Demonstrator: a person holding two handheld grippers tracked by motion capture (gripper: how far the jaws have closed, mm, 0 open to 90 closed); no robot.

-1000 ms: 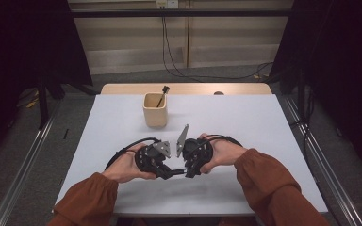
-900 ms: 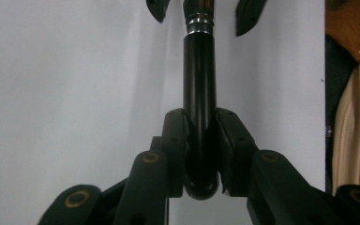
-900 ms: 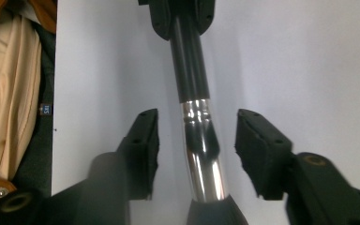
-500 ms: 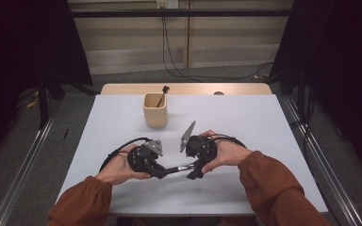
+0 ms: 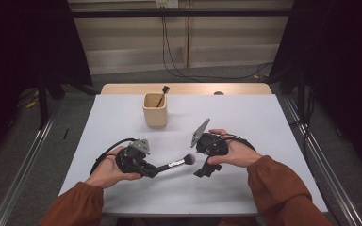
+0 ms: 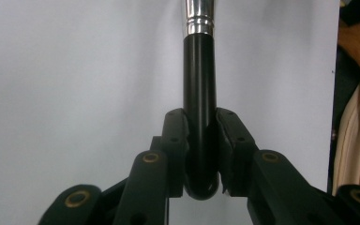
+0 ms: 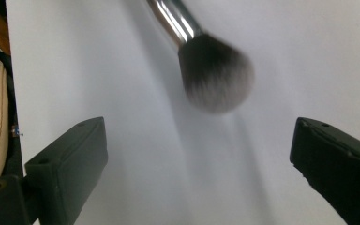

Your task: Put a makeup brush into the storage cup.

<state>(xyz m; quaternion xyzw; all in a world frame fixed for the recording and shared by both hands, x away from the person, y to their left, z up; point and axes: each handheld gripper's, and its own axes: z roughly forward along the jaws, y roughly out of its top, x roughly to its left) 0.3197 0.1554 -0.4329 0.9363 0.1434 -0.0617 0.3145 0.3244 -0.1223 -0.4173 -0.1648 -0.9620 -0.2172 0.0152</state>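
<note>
A pale grey rectangular table (image 5: 264,122) stands in the middle of the high view, and its plain surface also shows in the left gripper view (image 6: 75,70) and the right gripper view (image 7: 98,70). A light wooden strip (image 5: 188,89) runs along its far edge, with a small dark round object (image 5: 218,93) on it, too small to identify. Thin black cables (image 5: 174,52) hang down the beige back wall and trail across the grey floor (image 5: 75,94). Metal floor rails flank the table, left (image 5: 26,160) and right (image 5: 320,160). Black curtains hang on both sides (image 5: 23,37).
</note>
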